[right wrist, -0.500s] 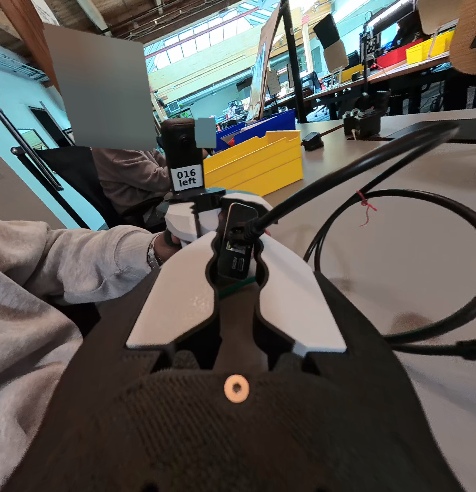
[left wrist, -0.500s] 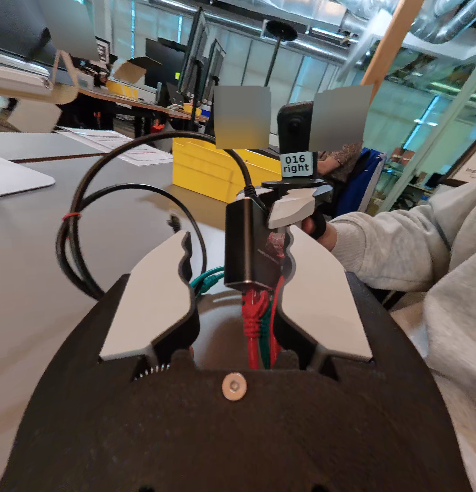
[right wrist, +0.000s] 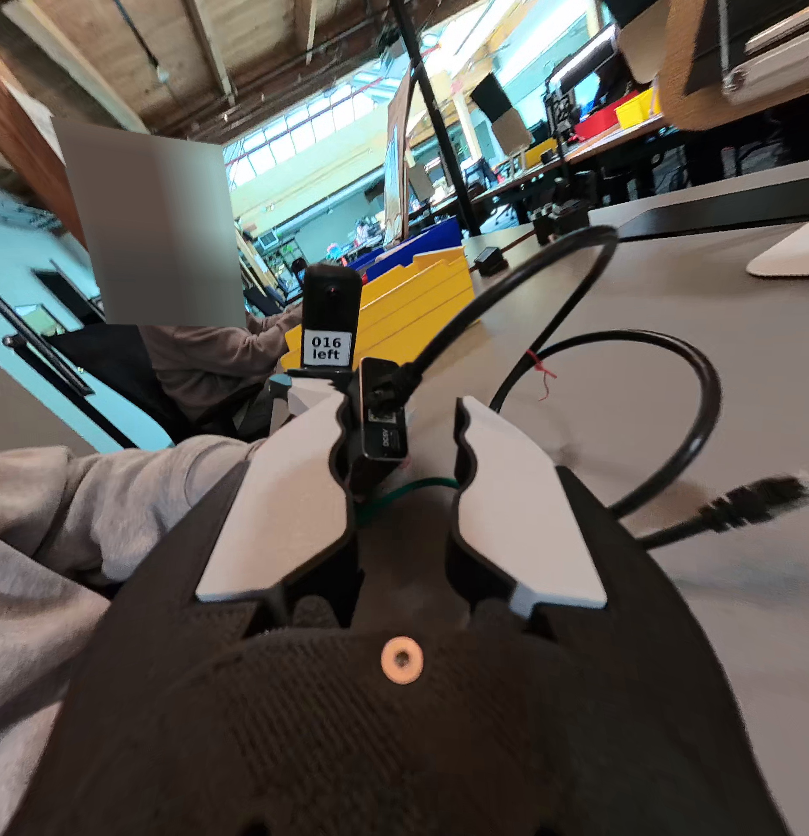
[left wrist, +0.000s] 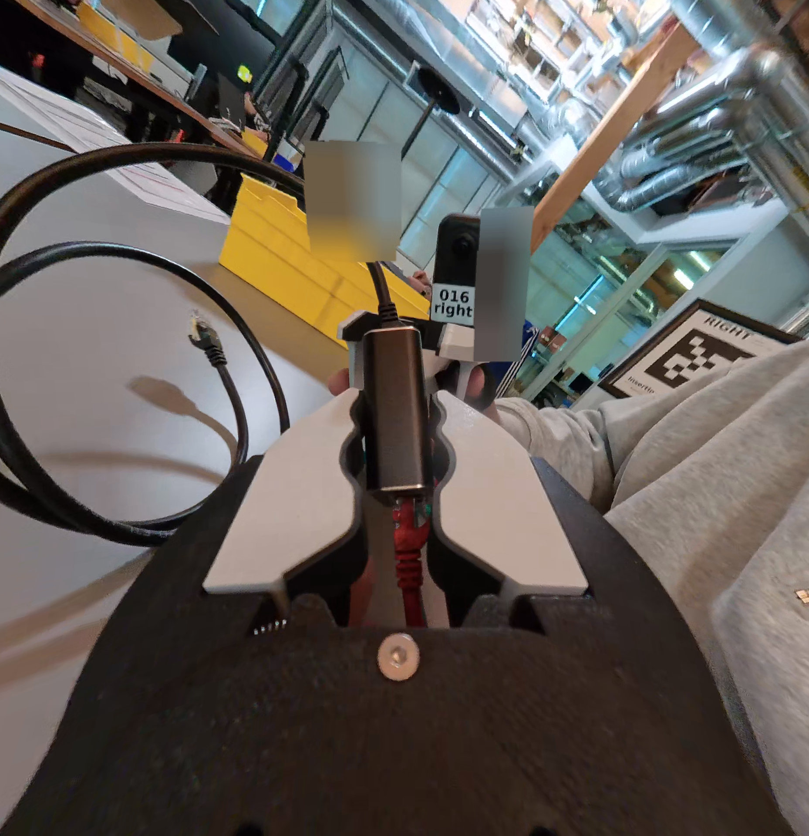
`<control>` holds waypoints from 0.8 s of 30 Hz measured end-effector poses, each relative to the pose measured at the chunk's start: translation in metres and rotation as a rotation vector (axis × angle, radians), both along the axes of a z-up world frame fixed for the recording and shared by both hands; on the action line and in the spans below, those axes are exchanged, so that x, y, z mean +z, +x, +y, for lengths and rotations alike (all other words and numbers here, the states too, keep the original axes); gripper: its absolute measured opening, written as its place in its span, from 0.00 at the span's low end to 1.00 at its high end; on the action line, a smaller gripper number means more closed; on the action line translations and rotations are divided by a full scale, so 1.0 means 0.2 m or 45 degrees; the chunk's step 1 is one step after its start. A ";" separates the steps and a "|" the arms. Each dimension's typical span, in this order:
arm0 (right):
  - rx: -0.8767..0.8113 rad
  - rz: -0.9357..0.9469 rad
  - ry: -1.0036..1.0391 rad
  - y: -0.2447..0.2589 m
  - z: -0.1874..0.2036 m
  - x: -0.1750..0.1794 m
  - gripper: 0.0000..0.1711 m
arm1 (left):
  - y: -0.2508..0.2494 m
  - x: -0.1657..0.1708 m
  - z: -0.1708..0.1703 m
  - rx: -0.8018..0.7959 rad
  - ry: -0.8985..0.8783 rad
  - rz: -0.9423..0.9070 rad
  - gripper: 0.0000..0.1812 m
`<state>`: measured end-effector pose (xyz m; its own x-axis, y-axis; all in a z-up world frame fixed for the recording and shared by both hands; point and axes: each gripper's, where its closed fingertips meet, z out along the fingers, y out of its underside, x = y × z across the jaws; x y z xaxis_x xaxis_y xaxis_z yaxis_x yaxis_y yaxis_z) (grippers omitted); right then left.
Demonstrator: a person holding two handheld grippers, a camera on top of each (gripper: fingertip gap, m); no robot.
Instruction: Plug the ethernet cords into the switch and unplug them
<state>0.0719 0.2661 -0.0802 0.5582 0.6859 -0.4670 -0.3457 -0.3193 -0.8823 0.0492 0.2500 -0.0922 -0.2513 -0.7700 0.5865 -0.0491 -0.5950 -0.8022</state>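
Small black metal switch box gripped in the left tongs above the grey bench (left wrist: pixel 122 407).
The switch box (left wrist: pixel 396 411) is clamped between the left tongs (left wrist: pixel 396 407); the right tongs (right wrist: pixel 400 423) are spread apart around its far end. A red ethernet cord (left wrist: pixel 409 556) is plugged in beneath; a loose black plug (left wrist: pixel 206 337) lies left.

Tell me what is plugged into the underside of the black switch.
A red ethernet cord enters the switch; a green one peeks beside it. The ports themselves are hidden.
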 end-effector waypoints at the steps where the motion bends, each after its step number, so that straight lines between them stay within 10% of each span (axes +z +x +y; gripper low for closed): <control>1: -0.013 0.030 -0.013 0.02 0.01 0.00 0.26 | -0.01 0.00 0.02 0.009 -0.024 -0.013 0.14; 24: -0.018 -0.083 0.071 0.02 -0.01 -0.02 0.24 | 0.00 -0.01 0.02 0.026 -0.015 0.008 0.13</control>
<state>0.0755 0.2637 -0.0836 0.5962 0.7013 -0.3908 -0.2912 -0.2648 -0.9193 0.0486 0.2550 -0.0941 -0.2320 -0.7679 0.5970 -0.0418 -0.6053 -0.7949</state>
